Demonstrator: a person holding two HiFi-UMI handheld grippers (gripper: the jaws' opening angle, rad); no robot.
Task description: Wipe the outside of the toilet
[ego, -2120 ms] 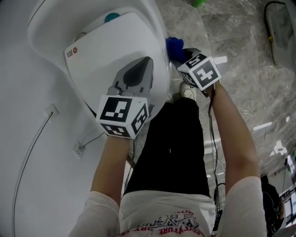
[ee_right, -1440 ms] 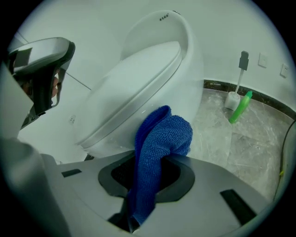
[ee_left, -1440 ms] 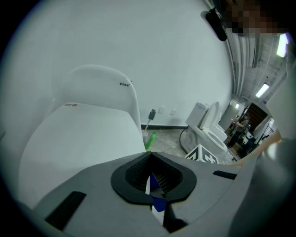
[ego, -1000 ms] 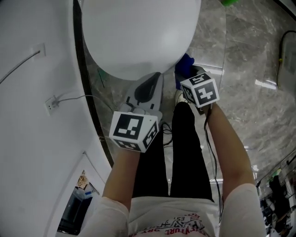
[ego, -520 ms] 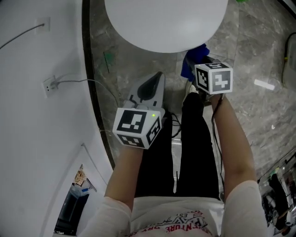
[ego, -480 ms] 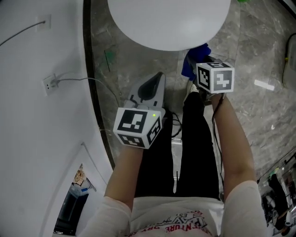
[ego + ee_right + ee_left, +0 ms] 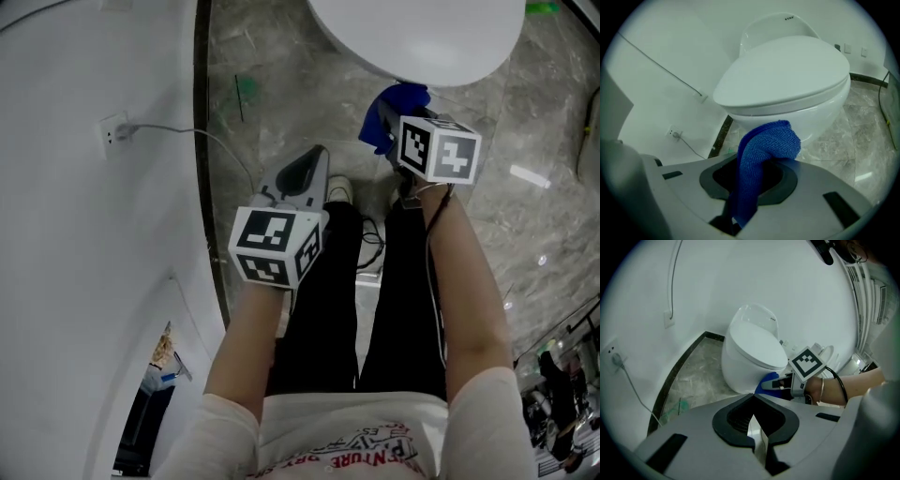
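The white toilet (image 7: 417, 37) shows its closed lid at the top right of the head view. In the right gripper view the toilet (image 7: 787, 79) fills the middle, with its bowl front just beyond the jaws. My right gripper (image 7: 398, 131) is shut on a blue cloth (image 7: 761, 154). The cloth (image 7: 394, 105) bunches out past the jaws, close to the bowl's front; I cannot tell whether it touches. My left gripper (image 7: 307, 169) is shut and holds nothing, low over the floor to the left of the toilet (image 7: 750, 352).
A wall socket (image 7: 114, 134) with a white cable sits on the left wall above a dark skirting strip (image 7: 204, 141). The person's legs in black trousers (image 7: 375, 281) stand on the marble floor (image 7: 525, 216). A small green scrap (image 7: 246, 89) lies by the skirting.
The head view has swung away from the toilet top, so the lid now sits at the top right. Both grippers have come down to bowl height. The right one still holds the cloth.
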